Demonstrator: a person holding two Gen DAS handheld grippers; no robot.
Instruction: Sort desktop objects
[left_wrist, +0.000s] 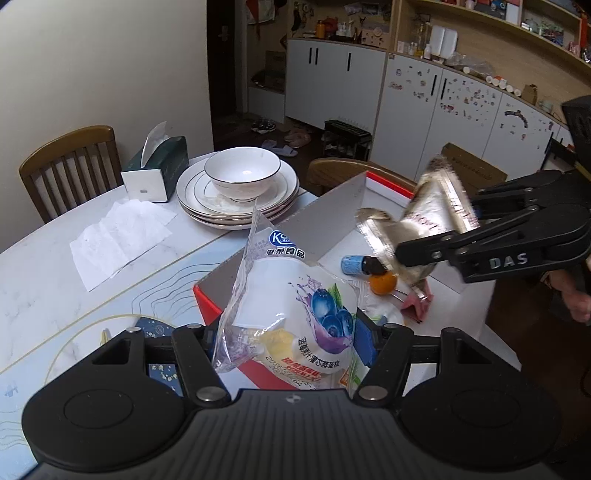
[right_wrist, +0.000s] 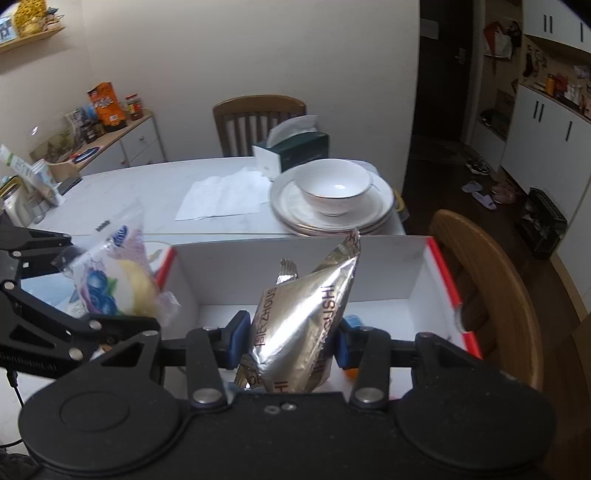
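A clear cake packet (left_wrist: 295, 314) printed with blueberries is pinched between the blue pads of the left gripper (left_wrist: 286, 338) at the bottom centre of the left wrist view, where it is held above the near corner of a white box (left_wrist: 332, 206) with a red rim. A foil packet (right_wrist: 303, 328) is clamped between the blue pads of the right gripper (right_wrist: 290, 339) at the lower centre of the right wrist view and is held over the box's open inside; in the left wrist view the same packet is seen blurred at the right of the frame, raised above the box floor. On that floor, at centre right of the left wrist view, a small brown bottle (left_wrist: 360, 264) with a blue label is laid on its side, an orange (left_wrist: 383, 282) is set just beside it, and a pink wrapper (left_wrist: 417, 302) is seen near both. The box is placed on a pale table (left_wrist: 37, 280). Beyond the box, in the upper middle of both views, a white bowl (right_wrist: 334, 190) is set on a stack of plates (right_wrist: 284, 206). A green tissue box (left_wrist: 155, 170) is stood just beside the plates, and flat tissues (left_wrist: 118, 236) are spread on the table near it. A wooden chair (left_wrist: 70, 162) is seen at the upper left of the left wrist view, behind the table.
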